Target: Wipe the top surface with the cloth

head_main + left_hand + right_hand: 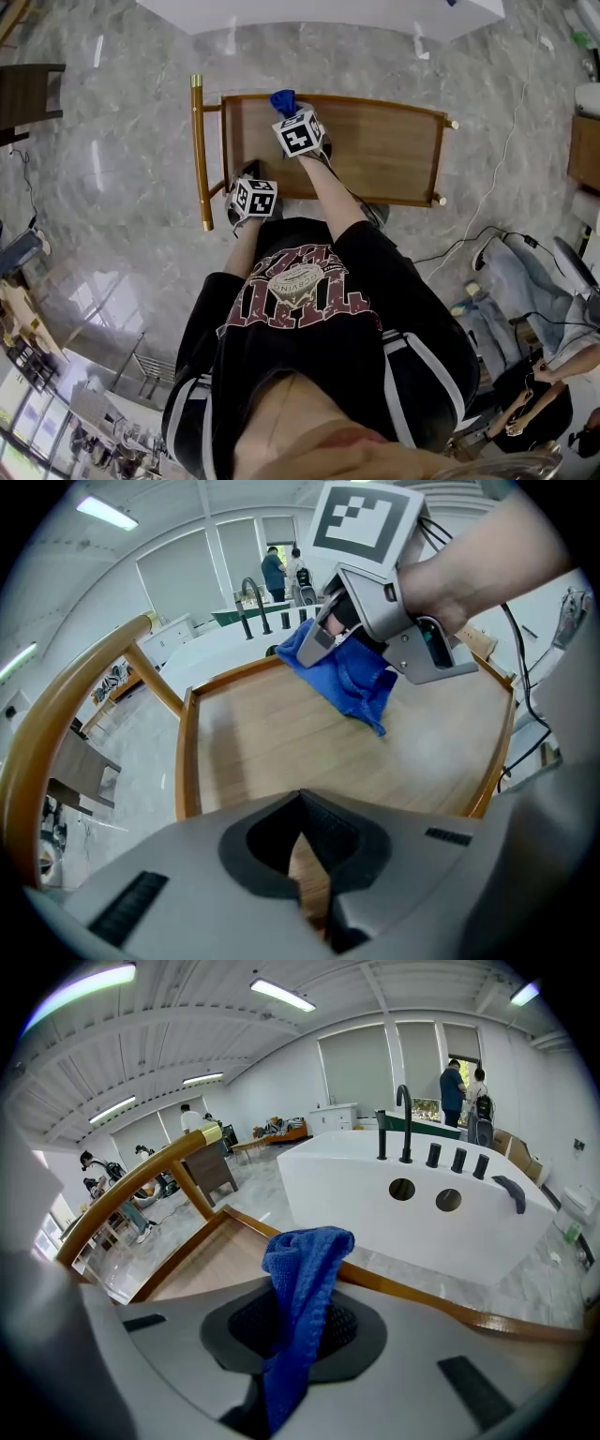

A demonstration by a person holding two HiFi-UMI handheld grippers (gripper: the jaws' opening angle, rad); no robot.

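**Desk:** So, what does the working claw have?

**Photographer:** The right gripper (289,112) is clamped on the blue cloth (302,1260). The fabric is pinched between its closed jaws and bunches up beyond them. It is held over the far left part of the wooden top surface (375,150).

**Desk:** And the other one?

**Photographer:** The left gripper (301,806) has its jaws drawn together with nothing between them, only wood grain below. It hovers at the near left corner, just beside the gold handle (198,150), apart from the cloth.

**Desk:** Is the cloth down on the wood?

**Photographer:** Hard to call. In the left gripper view a loose tail hangs from the right claw toward the boards. Whether it touches cannot be told.

**Desk:** What does the coming stroke turn on?

**Photographer:** Direction. In the head view the surface's long axis runs left to right. The cloth sits at the left end, close to the far rim (412,1296). Nearly all the bare wood therefore lies to the person's right of the claw and back toward the near edge.

**Desk:** Your reading?

**Photographer:** The cloth likely needs lowering until it lies flat on the boards. Then it can sweep rightward along the long axis, in passes working toward the near edge. The raised rim boxes each stroke in, so the corners may be missed. The right hand is the one placed for it. The left, nearer the handle, could steady things.
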